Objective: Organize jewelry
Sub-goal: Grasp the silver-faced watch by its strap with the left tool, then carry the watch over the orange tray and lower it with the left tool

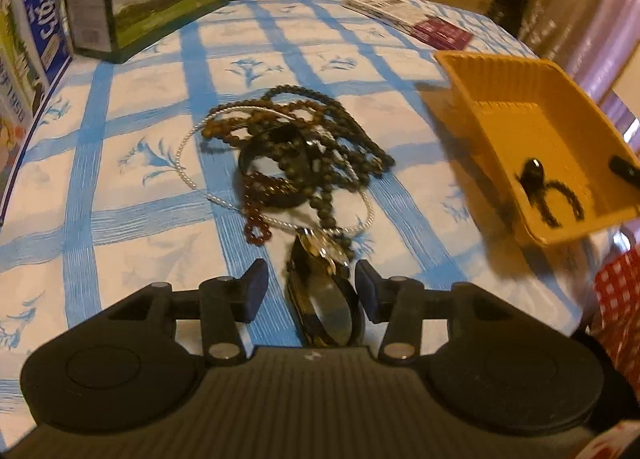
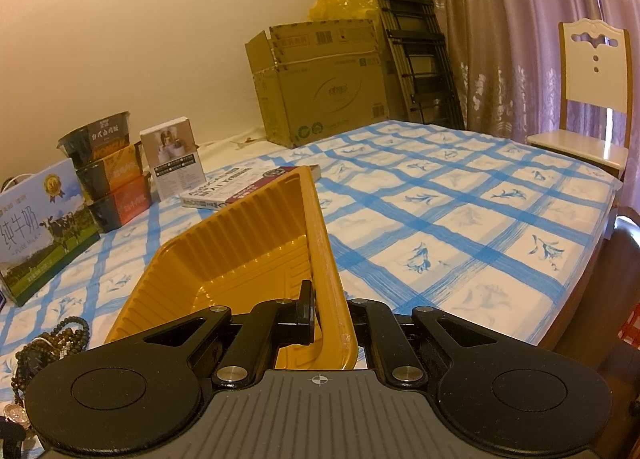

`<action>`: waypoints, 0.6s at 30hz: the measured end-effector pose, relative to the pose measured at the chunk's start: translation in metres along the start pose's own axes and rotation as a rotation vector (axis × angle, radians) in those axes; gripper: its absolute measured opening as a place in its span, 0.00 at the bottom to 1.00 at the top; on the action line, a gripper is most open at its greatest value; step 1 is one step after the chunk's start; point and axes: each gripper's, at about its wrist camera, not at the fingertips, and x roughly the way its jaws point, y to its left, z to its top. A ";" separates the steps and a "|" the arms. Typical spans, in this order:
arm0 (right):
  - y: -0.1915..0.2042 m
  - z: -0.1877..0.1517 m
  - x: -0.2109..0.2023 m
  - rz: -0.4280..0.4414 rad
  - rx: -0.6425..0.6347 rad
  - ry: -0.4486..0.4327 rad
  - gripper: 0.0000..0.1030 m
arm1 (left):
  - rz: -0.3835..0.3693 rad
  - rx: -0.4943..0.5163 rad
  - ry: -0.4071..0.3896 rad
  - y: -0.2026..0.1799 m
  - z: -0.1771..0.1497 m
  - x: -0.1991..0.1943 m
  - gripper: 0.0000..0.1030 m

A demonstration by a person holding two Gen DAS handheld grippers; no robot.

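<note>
Left view only: my left gripper [image 1: 311, 291] over the jewelry pile [image 1: 292, 155] on the blue-checked cloth [image 1: 132, 179]; a watch [image 1: 324, 291] lies between its fingers.
Left gripper: released, jaws apart, pads clear of the watch on both sides.
Pile: dark bead strings, a reddish bead string and a thin pearl strand, tangled around a dark bangle, just beyond the watch.
Tray: yellow tray [image 1: 500, 99], tilted, to the right of the pile; a dark beaded piece [image 1: 548, 195] lies in its low corner.
Right view only: my right gripper [image 2: 332, 315] clenched on the near rim of the tray [image 2: 240, 243]; carton [image 2: 324, 87], chair [image 2: 592, 99] and curtain [image 2: 520, 19] far behind.
Shared: the pile shows at the right view's left edge.
</note>
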 end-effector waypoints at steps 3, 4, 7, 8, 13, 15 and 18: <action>0.001 -0.001 0.000 0.000 0.000 -0.001 0.06 | -0.020 -0.031 0.002 0.004 0.002 0.005 0.38; 0.001 -0.001 0.000 0.000 0.002 0.000 0.06 | -0.021 -0.028 0.010 0.003 0.001 0.007 0.35; 0.002 -0.001 0.000 0.001 0.000 0.000 0.06 | -0.013 0.020 0.002 -0.005 -0.002 0.008 0.29; 0.002 -0.001 0.000 0.001 -0.001 0.000 0.06 | -0.001 0.039 -0.002 -0.008 -0.002 0.008 0.27; 0.004 -0.002 0.000 0.004 -0.004 -0.003 0.06 | 0.020 0.094 -0.009 -0.015 -0.004 0.007 0.25; 0.005 -0.002 0.000 0.006 -0.004 -0.004 0.06 | 0.019 0.104 -0.008 -0.016 -0.005 0.005 0.25; 0.005 -0.001 0.001 0.006 -0.003 -0.003 0.06 | 0.013 0.110 -0.006 -0.017 -0.005 0.003 0.25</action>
